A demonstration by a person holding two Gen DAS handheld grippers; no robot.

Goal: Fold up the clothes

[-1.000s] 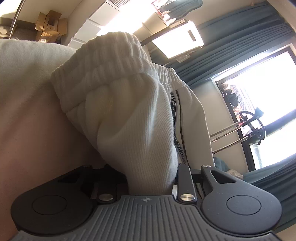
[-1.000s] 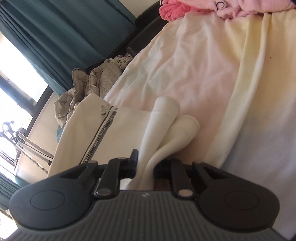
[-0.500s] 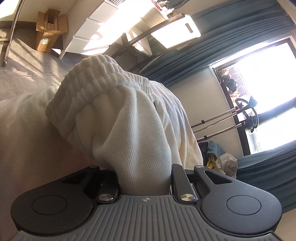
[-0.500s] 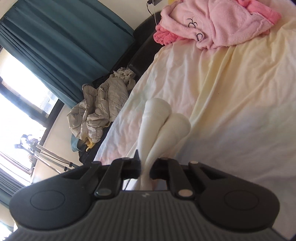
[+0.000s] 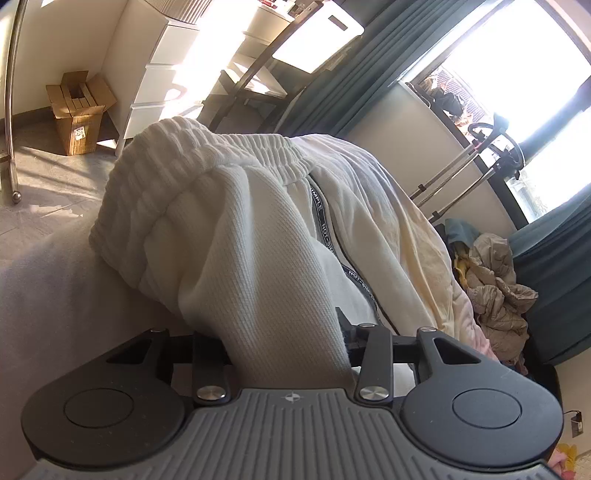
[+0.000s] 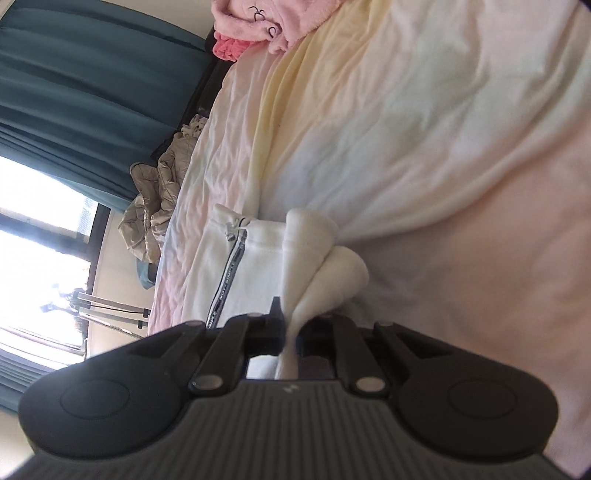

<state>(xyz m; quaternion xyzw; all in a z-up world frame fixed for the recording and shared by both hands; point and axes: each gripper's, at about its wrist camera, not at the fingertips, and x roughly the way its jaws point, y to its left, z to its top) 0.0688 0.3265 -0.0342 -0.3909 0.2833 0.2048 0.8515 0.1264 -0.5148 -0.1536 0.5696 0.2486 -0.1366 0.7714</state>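
a: what does the left wrist view give that the right one doesn't?

b: the room beyond the bed. past the white trousers (image 5: 258, 240) there's a cardboard box (image 5: 79, 114) on the floor, a white drawer unit (image 5: 162, 77) beside it, and a bright window (image 5: 517, 66) with teal curtains (image 5: 369, 74). you also see the ribbed elastic waistband (image 5: 192, 162) bunched up close to the lens, and the black lettered tape running down the trousers.

a: and the right wrist view?

b: the bed sheet (image 6: 424, 129) itself, pale and wrinkled, with the trousers lying flat on it. beyond the trousers, at the far end of the sheet, sits a pink fluffy garment (image 6: 258, 22). off the sheet's edge, to the side of the trousers, there's a crumpled grey jacket (image 6: 155, 206). that jacket shows in the left view too, heaped beside the trousers.

a: the left gripper (image 5: 288, 350)?

b: its jaws are opening. a thick fold of the trousers still sits between them, but there's a visible gap on one side between the cloth and the finger, so i wouldn't call it a pinch.

a: the right gripper (image 6: 290, 332)?

b: pressed nearly together, pinching a thin gathered edge of the trousers. the cloth fans out from the fingertips into two rounded folds, lifted above the flat part of the trousers on the sheet.
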